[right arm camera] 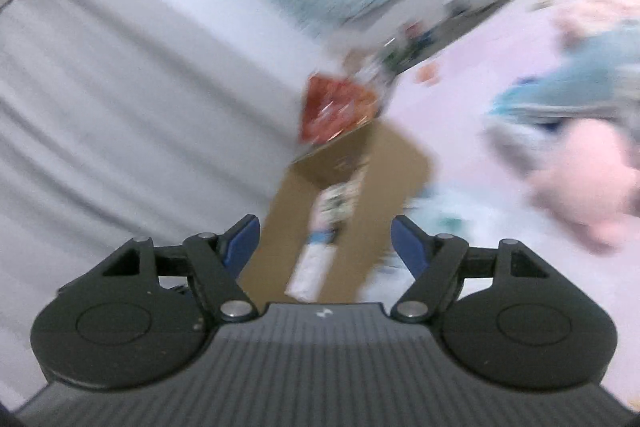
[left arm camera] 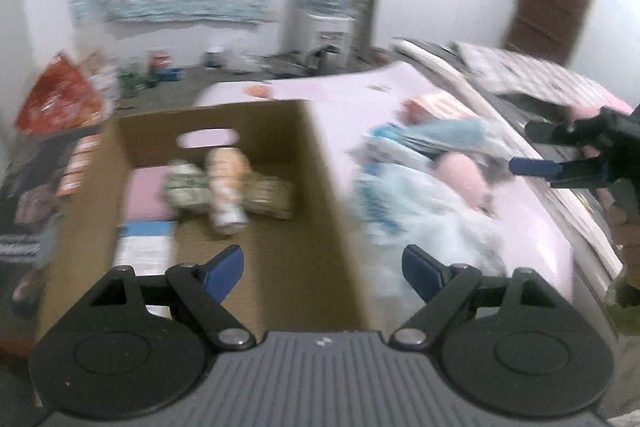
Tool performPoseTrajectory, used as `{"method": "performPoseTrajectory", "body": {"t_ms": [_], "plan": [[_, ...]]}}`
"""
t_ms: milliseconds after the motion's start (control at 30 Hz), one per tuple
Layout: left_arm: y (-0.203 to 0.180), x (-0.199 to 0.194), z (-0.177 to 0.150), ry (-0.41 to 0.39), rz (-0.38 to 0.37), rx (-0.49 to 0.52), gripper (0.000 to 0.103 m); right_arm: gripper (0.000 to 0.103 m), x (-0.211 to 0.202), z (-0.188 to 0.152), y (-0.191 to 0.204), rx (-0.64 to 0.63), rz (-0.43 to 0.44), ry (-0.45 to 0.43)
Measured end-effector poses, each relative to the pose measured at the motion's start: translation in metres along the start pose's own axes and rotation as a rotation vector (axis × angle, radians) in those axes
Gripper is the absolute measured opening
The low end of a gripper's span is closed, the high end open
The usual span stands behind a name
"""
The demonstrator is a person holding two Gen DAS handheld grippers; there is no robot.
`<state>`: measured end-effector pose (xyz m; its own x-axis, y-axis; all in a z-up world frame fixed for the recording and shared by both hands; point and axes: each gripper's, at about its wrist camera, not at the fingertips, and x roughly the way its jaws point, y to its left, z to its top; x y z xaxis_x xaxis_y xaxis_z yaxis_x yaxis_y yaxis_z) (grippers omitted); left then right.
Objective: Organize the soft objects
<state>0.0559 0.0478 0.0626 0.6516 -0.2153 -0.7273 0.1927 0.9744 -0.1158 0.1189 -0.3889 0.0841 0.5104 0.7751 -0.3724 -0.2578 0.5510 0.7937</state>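
Soft stuff is split between two spots right now: a few bits already sit down in the cardboard box [left arm camera: 208,187], what looks like a pink folded thing [left arm camera: 150,193], a greenish bundle [left arm camera: 186,189] and a pale roll [left arm camera: 226,189], while the rest is a heap on the pink bed sheet [left arm camera: 344,99] just right of the box, a light blue fabric piece [left arm camera: 440,135], a pink plush [left arm camera: 460,179] and some white-blue fluffy cloth [left arm camera: 420,219]. My left gripper [left arm camera: 322,269] hangs over the box's right wall with its jaws wide and nothing in them. The right gripper [left arm camera: 524,147] shows at the right edge of the left view, near the heap, and from its own camera the right gripper [right arm camera: 324,237] has jaws spread fairly wide, empty too. So I reckon the step in hand is going back for the next piece from the heap. To do it well I'd go for the pink plush since it sits on top and apart enough to grab clean, come down with the jaws straddling its bulk, and squeeze deep so it doesn't slip out, then lift clear before swinging over the box wall. Honestly both views are smeared with blur, so I can't tell what the items in the box really are, where one cloth ends and the next starts, or what's buried under the heap. The box's near end is cut off by my own gripper.
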Motion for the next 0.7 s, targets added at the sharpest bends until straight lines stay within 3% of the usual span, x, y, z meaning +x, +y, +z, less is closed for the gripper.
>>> {"method": "performPoseTrajectory", "body": {"t_ms": [167,367,500,700], "plan": [[-0.064,0.03,-0.013,0.06,-0.085,0.12,0.087,0.072,-0.019,-0.049,-0.057,0.092,-0.115,-0.011],[-0.11,0.087,-0.038,0.25,-0.15,0.148,0.084,0.055,0.025,-0.108,-0.097,0.199,-0.121,0.104],[-0.123,0.11,-0.039,0.263,-0.071,0.18,0.085,0.047,0.065,-0.126,-0.115,0.248,-0.1,0.168],[-0.124,0.127,-0.026,0.269,0.013,0.201,0.085,0.045,0.087,-0.12,-0.128,0.278,-0.051,0.164]]}}
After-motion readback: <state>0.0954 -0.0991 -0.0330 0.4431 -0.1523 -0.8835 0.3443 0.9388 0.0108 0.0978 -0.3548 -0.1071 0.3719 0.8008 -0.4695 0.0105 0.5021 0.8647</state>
